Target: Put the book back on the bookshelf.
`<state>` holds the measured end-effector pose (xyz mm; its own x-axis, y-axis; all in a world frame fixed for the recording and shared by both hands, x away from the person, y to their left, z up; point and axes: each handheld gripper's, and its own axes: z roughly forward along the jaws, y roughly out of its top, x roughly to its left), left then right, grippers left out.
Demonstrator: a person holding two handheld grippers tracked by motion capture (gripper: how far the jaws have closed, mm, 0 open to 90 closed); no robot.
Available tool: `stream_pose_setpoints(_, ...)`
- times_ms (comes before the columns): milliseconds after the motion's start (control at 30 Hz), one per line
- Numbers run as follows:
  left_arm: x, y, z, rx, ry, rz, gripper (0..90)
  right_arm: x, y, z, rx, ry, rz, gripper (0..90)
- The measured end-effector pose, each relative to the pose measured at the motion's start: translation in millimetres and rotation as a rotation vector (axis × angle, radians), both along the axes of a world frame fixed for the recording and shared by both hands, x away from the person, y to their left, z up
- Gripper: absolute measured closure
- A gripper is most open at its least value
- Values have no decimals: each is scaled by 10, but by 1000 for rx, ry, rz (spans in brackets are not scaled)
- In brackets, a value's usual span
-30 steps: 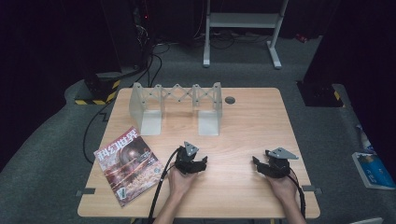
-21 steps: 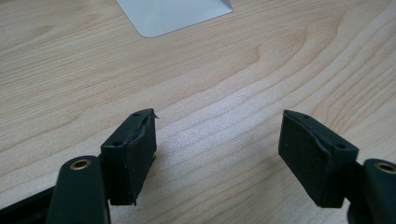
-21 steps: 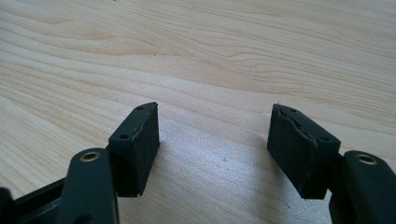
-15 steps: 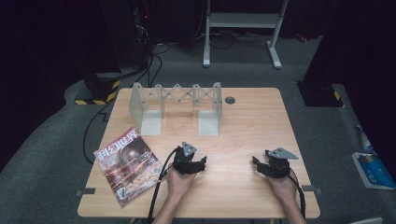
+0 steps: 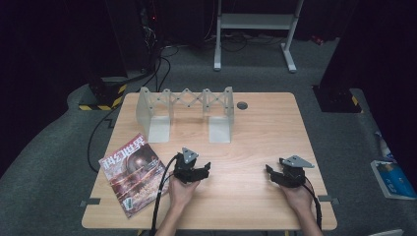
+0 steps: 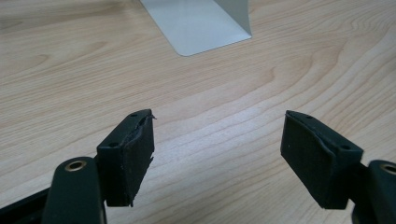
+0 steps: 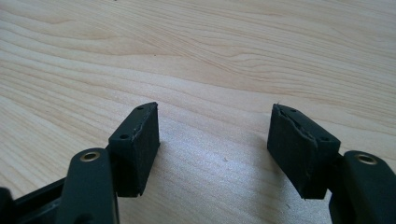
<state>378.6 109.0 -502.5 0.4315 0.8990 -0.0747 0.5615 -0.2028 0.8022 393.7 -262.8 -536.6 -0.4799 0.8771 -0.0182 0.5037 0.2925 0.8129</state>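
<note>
Glossy colour-cover magazine (image 5: 132, 176) lies lower left, untouched, nearest the left gripper (image 5: 193, 168); right gripper (image 5: 285, 174) alike gapes wide, empty, ready.

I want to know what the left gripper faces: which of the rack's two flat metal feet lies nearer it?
The right-hand foot, looking from the person's side, is nearer the left gripper; the left-hand foot is farther off, toward the magazine.

There are two grippers: the left gripper (image 5: 203, 169) at the lower middle of the high view and the right gripper (image 5: 271, 173) at the lower right. There is one magazine (image 5: 132, 173) at the lower left, one folding metal rack (image 5: 186, 110) above it, and one wooden table (image 5: 265, 128).
</note>
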Motion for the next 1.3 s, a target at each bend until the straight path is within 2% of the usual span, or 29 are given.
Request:
stream_pose_setpoints(300,-39,270,80,-7,-1,55,248,-1,2,0,1,-1,-1,340)
stream_pose_setpoints(367,-77,410,103,-16,-7,93,247,0,2,0,1,0,-1,340)
stream_pose_setpoints(400,-77,410,103,-16,-7,93,247,0,1,0,1,1,0,340)
stream_pose_setpoints(433,-100,516,109,-14,-5,123,245,-1,2,0,2,0,-1,340)
stream_pose_setpoints(467,-100,516,109,-14,-5,123,242,-1,2,0,1,0,-1,340)
stream_pose_setpoints(500,-129,632,115,-12,2,154,241,0,2,0,1,0,-1,340)
stream_pose_setpoints(533,-129,632,115,-12,2,154,239,0,2,0,1,0,-1,340)
stream_pose_setpoints(600,-158,768,121,-4,7,184,236,-1,1,0,0,0,0,340)
stream_pose_setpoints(667,-203,912,127,-2,8,225,234,-1,1,0,0,0,0,340)
stream_pose_setpoints(733,-281,1167,124,-15,18,302,224,-1,1,0,0,0,0,340)
stream_pose_setpoints(833,-355,1384,112,-4,25,368,215,-2,2,0,2,0,-1,340)
stream_pose_setpoints(867,-355,1384,112,-4,25,368,214,-2,2,0,2,0,-1,340)
stream_pose_setpoints(900,-407,1537,92,5,34,422,211,-1,1,0,-1,-1,0,340)
stream_pose_setpoints(967,-462,1688,68,12,46,472,203,-2,2,0,0,-1,-1,340)
stream_pose_setpoints(1000,-462,1688,68,12,46,472,201,-2,2,0,0,-1,-1,340)
stream_pose_setpoints(1033,-516,1827,42,13,61,519,197,-3,3,0,1,0,-1,340)
stream_pose_setpoints(1133,-575,2002,-1,11,79,573,186,-3,3,-1,0,-1,0,340)
stream_pose_setpoints(1167,-575,2002,-1,11,79,573,180,-3,3,-1,0,-1,0,340)
stream_pose_setpoints(1200,-597,2083,-31,14,94,606,176,-3,2,-1,-1,-1,1,340)
stream_pose_setpoints(1267,-603,2124,-47,18,98,617,165,-3,2,-1,-1,-1,1,340)
stream_pose_setpoints(1300,-605,2183,-81,19,115,636,160,-3,4,-1,1,-1,-1,340)
